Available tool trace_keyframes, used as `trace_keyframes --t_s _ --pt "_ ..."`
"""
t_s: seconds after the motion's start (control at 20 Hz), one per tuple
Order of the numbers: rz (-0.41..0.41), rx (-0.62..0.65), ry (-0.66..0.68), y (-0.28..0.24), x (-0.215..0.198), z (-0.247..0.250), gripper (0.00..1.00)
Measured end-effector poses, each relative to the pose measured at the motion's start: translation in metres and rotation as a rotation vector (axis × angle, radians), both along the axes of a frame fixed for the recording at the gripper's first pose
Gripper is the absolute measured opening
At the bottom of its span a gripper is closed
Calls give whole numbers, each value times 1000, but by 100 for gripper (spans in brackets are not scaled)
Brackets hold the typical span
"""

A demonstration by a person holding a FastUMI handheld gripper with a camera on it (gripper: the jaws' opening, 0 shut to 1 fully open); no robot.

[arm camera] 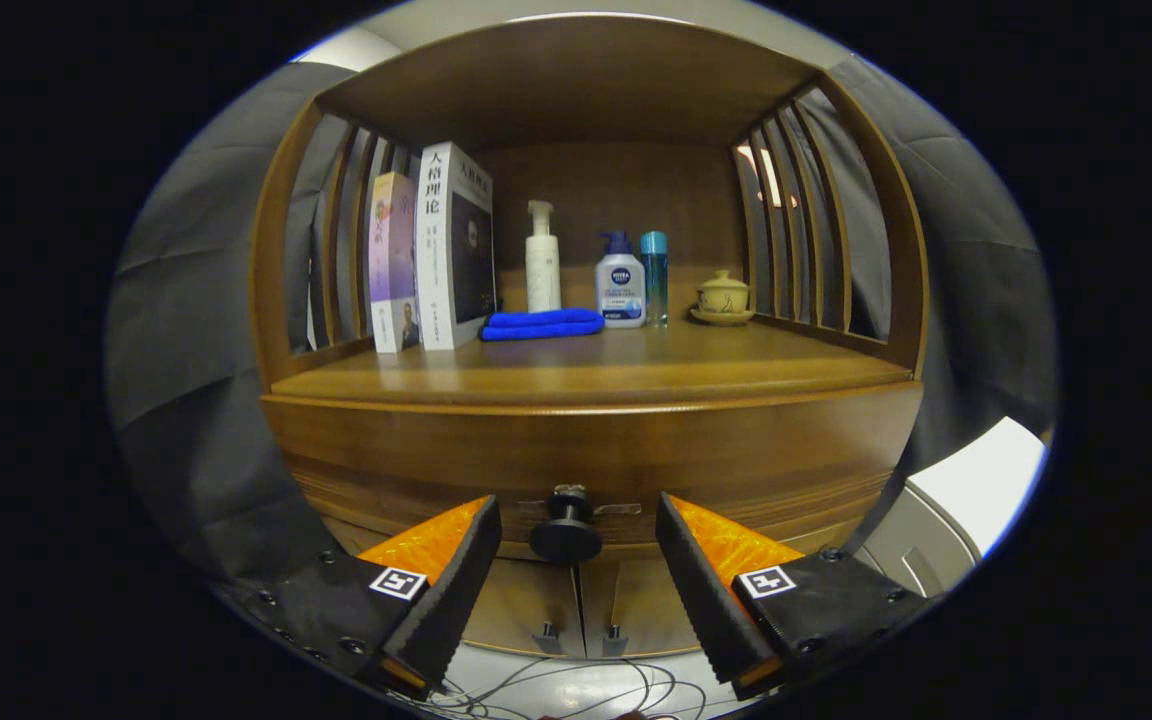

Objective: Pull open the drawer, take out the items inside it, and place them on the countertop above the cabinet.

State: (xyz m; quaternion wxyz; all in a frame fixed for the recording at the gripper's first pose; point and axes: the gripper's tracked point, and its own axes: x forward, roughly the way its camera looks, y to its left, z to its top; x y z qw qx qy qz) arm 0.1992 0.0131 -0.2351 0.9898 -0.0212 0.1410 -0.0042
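Facing a wooden cabinet (586, 440) with the hand-held gripper (576, 545) spread wide, holding nothing. Drawer (416, 470) closed, its dark round knob (566, 535) sitting between the two fingers (451, 590), touched by neither. Counter (586, 365) above the drawer carrying two upright books (436, 250) on one side, then a folded blue cloth (541, 324), a white pump bottle (542, 260), a second pump bottle with blue cap (620, 282), a slim blue-topped bottle (653, 275) and a small lidded cup on a saucer (723, 297). Cables (576, 690) lying on the floor below.
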Motion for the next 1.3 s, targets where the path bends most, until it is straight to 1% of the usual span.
trace_keyframes --t_s 0.15,0.45,0.55,0.65,0.8,0.95,1.3 --pt "-4 5 15 1 12 -13 97" --pt "21 -42 21 7 25 -23 58" --pt "19 -34 22 7 22 -22 45" --pt "29 -16 33 8 25 -23 34" --pt "38 -10 46 8 22 -22 25" --pt "34 -23 43 6 10 -22 25" --pt "42 -45 41 8 -45 -22 25"
